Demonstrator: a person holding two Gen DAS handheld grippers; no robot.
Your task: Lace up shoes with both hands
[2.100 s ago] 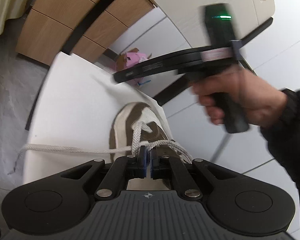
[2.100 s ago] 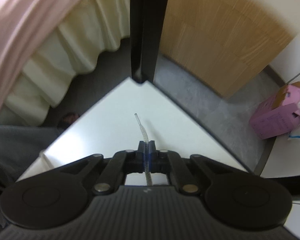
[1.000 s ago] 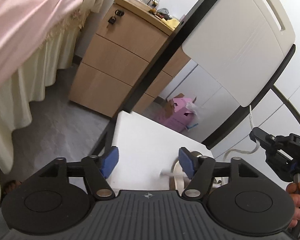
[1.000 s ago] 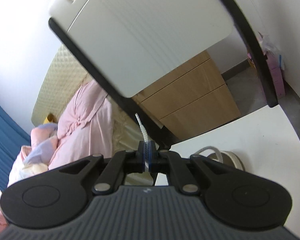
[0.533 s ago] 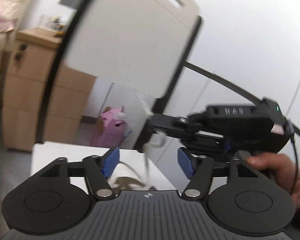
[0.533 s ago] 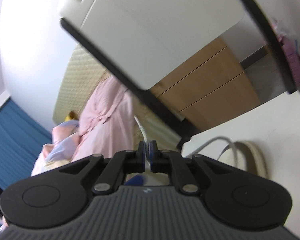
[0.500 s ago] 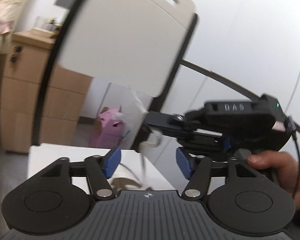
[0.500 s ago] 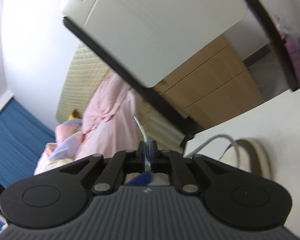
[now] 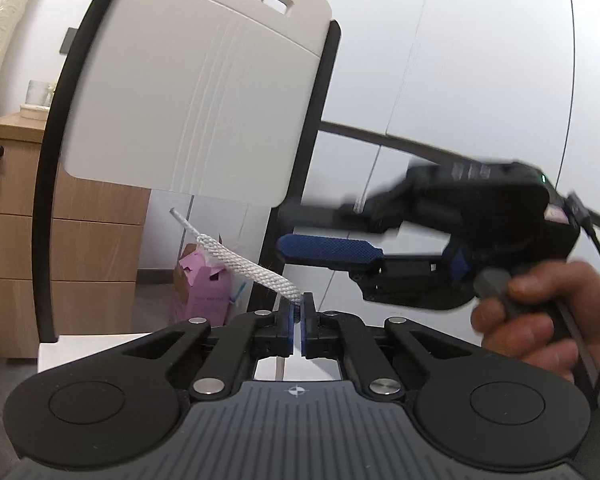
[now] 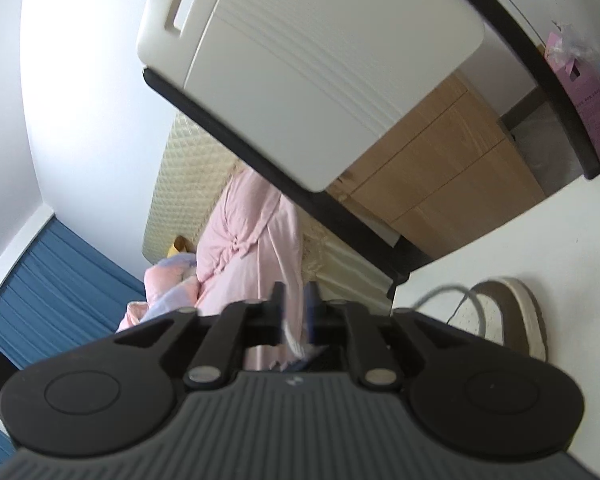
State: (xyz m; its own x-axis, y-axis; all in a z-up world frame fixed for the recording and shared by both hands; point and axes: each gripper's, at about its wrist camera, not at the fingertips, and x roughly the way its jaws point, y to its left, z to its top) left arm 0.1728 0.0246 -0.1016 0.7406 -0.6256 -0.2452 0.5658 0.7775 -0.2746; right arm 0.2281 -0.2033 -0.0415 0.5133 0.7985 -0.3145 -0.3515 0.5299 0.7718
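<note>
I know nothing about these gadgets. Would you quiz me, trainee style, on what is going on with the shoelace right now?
1. True or false: the left gripper is shut on the white lace.
2. Multiple choice: in the right wrist view, the right gripper is A) clamped tight on the lace, B) parted with a gap between its fingers, C) out of view.
3. Fill in: the brown and white shoe lies on a white ____.

Key: 1. True; the lace end sticks up out of the closed blue pads. 2. B; the fingers stand apart, though blurred. 3. Table.
</note>
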